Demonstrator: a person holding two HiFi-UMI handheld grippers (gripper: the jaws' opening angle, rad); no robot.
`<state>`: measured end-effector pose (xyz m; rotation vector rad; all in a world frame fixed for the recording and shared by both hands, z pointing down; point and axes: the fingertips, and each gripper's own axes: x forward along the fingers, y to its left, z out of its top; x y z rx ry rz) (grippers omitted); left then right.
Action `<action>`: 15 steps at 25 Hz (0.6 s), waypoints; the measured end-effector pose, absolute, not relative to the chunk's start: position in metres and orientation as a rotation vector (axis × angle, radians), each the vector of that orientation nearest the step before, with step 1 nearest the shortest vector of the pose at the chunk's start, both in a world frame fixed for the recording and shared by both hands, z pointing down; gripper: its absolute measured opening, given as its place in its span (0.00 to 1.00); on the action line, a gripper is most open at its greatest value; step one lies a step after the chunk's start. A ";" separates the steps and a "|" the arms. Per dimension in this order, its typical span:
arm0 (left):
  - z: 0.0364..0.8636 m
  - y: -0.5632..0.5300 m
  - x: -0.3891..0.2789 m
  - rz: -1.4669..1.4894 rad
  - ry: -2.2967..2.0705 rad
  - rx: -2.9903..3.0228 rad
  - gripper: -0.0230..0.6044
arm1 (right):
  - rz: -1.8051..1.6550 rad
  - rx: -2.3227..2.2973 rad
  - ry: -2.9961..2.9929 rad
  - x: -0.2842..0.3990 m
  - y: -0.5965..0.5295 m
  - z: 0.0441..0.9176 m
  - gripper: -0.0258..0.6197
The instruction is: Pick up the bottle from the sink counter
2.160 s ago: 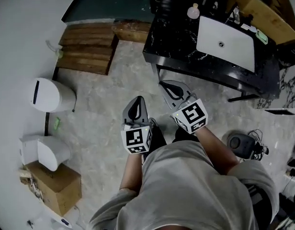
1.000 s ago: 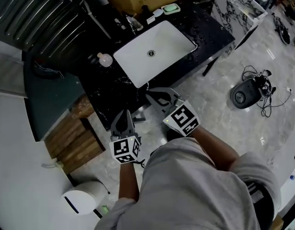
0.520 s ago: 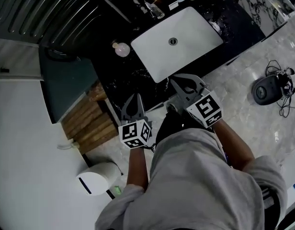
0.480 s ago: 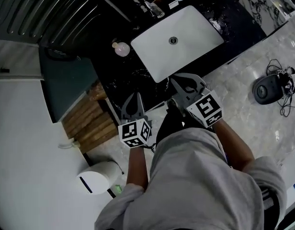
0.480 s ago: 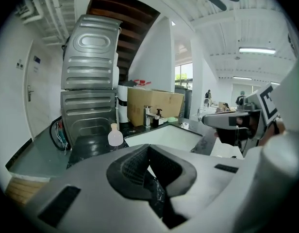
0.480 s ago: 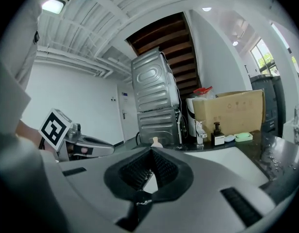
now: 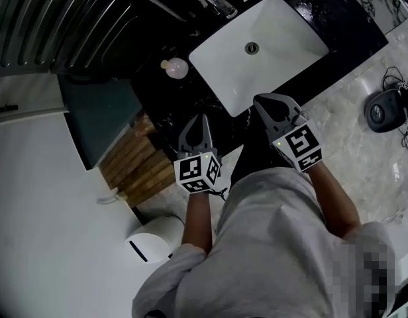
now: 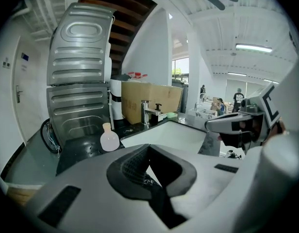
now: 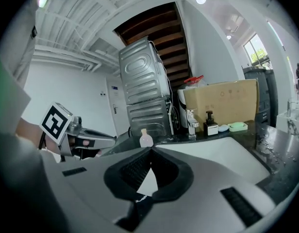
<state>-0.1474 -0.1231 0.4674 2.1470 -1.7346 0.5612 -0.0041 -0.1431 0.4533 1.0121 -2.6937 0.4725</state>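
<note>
A small round pale bottle with a short neck stands on the black sink counter, left of the white basin. My left gripper is shut and empty at the counter's front edge, short of the bottle. My right gripper is also shut and empty, at the basin's front rim. In the left gripper view the bottle stands ahead, left of the left gripper. In the right gripper view the bottle stands just above the right gripper.
A faucet, a dark pump dispenser and a green soap dish line the counter's back, before a cardboard box. A ribbed metal appliance stands left. Wooden planks and a white bin are on the floor.
The counter and basin have drawn nearer in the head view. Both grippers have moved forward to the counter's front edge, staying shut.
</note>
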 end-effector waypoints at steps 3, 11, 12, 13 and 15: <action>0.469 -0.143 -0.161 0.568 -1.730 2.156 0.06 | 0.479 1.020 -2.679 -0.015 -0.160 0.458 0.05; 0.486 -0.185 -0.199 0.558 -1.718 2.153 0.06 | 0.503 0.983 -2.608 -0.038 -0.181 0.474 0.05; 0.488 -0.190 -0.204 0.557 -1.724 2.151 0.06 | 0.505 0.974 -2.594 -0.039 -0.181 0.477 0.05; 0.490 -0.195 -0.209 0.553 -1.730 2.147 0.06 | 0.506 0.965 -2.582 -0.041 -0.181 0.481 0.05; 0.494 -0.204 -0.218 0.544 -1.735 2.139 0.06 | 0.512 0.946 -2.559 -0.045 -0.179 0.487 0.05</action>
